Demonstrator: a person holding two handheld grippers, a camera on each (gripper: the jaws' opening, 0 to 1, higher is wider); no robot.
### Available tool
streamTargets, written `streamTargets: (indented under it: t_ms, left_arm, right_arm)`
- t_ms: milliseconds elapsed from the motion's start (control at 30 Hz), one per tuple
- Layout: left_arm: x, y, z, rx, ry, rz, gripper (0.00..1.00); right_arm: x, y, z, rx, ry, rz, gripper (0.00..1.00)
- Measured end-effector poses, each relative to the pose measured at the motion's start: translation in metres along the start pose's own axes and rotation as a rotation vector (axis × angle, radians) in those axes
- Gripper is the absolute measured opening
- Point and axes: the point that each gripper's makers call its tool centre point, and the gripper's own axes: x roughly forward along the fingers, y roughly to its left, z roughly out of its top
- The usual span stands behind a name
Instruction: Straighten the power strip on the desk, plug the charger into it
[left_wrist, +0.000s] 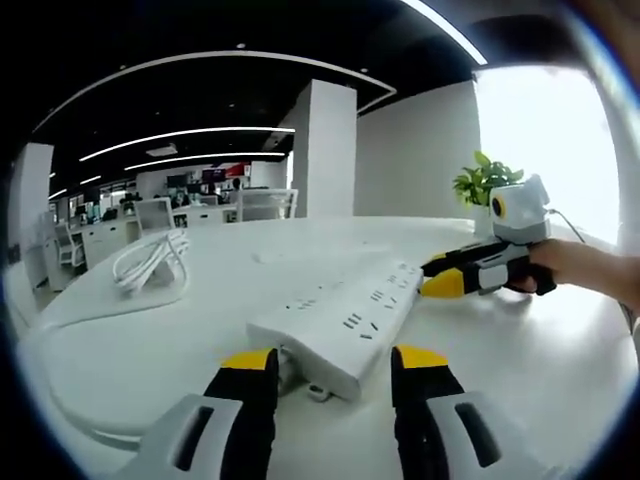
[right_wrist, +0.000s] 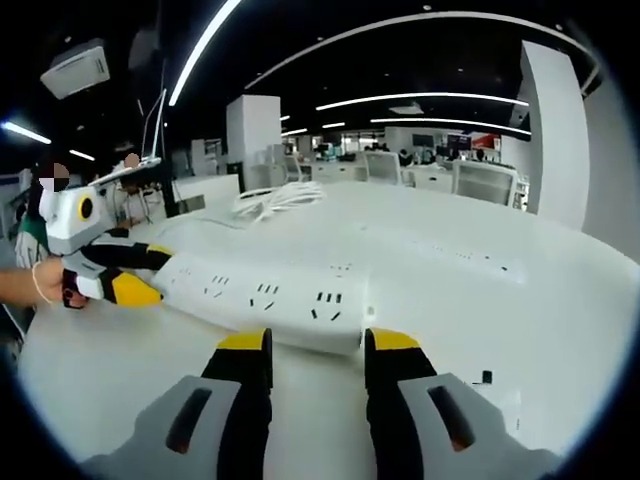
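A white strip (left_wrist: 340, 315) lay flat on the round white desk (left_wrist: 150, 350), one gripper at each end. A coil of white cable (left_wrist: 150, 265) sat well apart from it, toward the desk's far edge, and a potted plant (left_wrist: 485, 182) stood beyond by the bright window. A second white strip (right_wrist: 455, 255) lay farther across the desk. A small dark-and-white plug (right_wrist: 487, 385) rested just beside the right gripper. Office desks and chairs stood in the background.

The desk top around the strip was bare and open, with free room on both long sides.

The left gripper (left_wrist: 335, 362) sat low at the strip's near end, its yellow-tipped jaws spread wide to either side of that end; I could not tell whether they touched it. The right gripper (right_wrist: 317, 345) was held the same way at the opposite end, jaws wide apart. A hand (left_wrist: 570, 265) held it level, its jaw tips reaching the strip's far end.
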Motion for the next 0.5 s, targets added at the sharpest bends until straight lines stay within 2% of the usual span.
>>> streamTargets:
  t_ms: [500]
  left_arm:
    - [0.0010,0.0026,-0.0021,0.064,0.020,0.002,0.41]
  right_arm:
    - [0.0016,-0.0010,-0.0004,-0.022,0.026,-0.019,0.33]
